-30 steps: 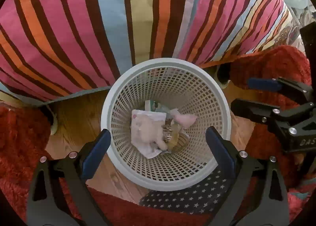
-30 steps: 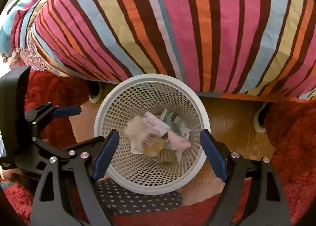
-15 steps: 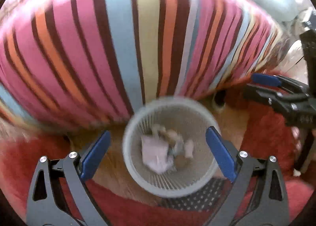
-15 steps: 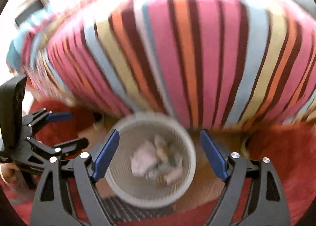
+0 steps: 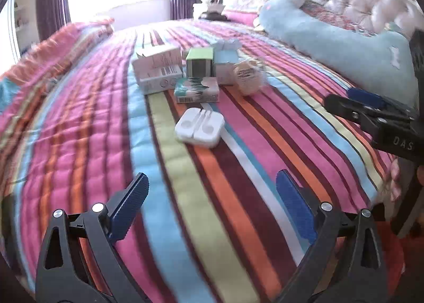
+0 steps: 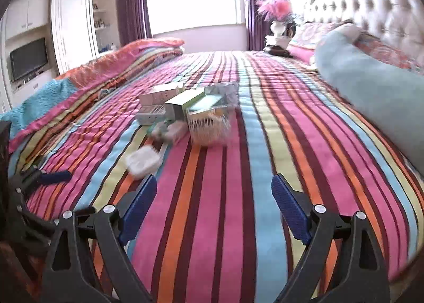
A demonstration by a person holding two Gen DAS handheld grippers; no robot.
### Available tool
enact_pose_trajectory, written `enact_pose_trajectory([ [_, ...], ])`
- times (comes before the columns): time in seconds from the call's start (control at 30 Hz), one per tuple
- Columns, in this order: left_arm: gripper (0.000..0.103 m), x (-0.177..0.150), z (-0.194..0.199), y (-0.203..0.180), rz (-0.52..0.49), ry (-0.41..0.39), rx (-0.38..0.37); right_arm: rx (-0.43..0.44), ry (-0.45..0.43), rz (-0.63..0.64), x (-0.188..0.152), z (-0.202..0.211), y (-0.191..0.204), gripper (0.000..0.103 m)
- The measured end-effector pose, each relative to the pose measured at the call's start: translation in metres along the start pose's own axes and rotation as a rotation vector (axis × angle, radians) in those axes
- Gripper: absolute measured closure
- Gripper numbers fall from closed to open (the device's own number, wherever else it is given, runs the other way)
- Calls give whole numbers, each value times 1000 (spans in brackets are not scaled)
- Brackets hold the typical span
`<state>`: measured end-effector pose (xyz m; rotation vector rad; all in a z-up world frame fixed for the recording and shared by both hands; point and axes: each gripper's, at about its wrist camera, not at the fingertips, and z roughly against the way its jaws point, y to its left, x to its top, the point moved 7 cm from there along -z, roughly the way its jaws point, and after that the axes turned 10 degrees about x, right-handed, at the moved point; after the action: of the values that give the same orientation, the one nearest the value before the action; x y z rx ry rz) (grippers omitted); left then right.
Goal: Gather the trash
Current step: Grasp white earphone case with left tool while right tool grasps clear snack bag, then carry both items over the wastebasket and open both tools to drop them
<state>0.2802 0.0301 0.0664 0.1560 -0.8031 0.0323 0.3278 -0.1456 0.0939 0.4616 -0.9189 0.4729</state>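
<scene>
Trash lies in a cluster on the striped bedspread (image 5: 87, 128): a white plastic tray (image 5: 199, 128), a flat teal carton (image 5: 197, 90), a white box (image 5: 157, 71), a green-topped box (image 5: 199, 62), a pale blue box (image 5: 225, 64) and a round clear packet (image 5: 247, 77). My left gripper (image 5: 212, 203) hangs open and empty over the bed's near edge, short of the tray. My right gripper (image 6: 214, 207) is empty, its jaws opening, also short of the pile; the white plastic tray (image 6: 143, 161) and clear packet (image 6: 209, 125) lie ahead of it. The right gripper (image 5: 371, 106) shows at the left view's right edge.
A long pale blue pillow (image 5: 341, 45) lies along the tufted headboard (image 6: 371, 11) on the right. A folded quilt (image 6: 127, 61) sits at the bed's far left. Beyond are a vase of pink feathers (image 6: 277, 16), purple curtains, a window, white cabinets and a television (image 6: 29, 61).
Both grippers rose from above the white basket on the floor and tilted up; the views swung from the basket and bed side to the bed top with its pile.
</scene>
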Motion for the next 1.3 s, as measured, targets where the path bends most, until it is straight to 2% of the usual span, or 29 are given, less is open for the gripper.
enact_pose_trajectory([
  [0.1,9,19,-37,1,29,43,11,-5,61,12,19,-51,-9,19],
  [0.23,9,34,-68,3,10,73,25,-8,103,3,30,-84,-14,19],
  [0.5,9,45,-106,-3,-61,132,54,-4,150,-33,42,-123,-23,19],
  [0.6,9,44,-111,-6,-75,127,56,-7,181,-46,41,-137,-26,19],
  [0.67,13,44,-113,-6,-68,126,47,14,194,-74,38,-142,-28,20],
  [0.7,23,45,-111,-7,-66,121,42,20,204,-86,36,-144,-29,26],
  [0.73,39,45,-109,-6,-61,109,43,28,210,-96,33,-145,-30,40],
  [0.83,39,45,-107,-1,-49,101,40,36,192,-108,32,-135,-30,47],
  [1.07,39,41,-86,8,8,74,24,44,147,-99,33,-98,-30,48],
  [1.2,39,36,-47,12,23,17,-1,65,111,-95,29,-64,-27,48],
  [1.3,39,20,-7,17,37,-24,-20,91,89,-80,17,-31,-17,48],
])
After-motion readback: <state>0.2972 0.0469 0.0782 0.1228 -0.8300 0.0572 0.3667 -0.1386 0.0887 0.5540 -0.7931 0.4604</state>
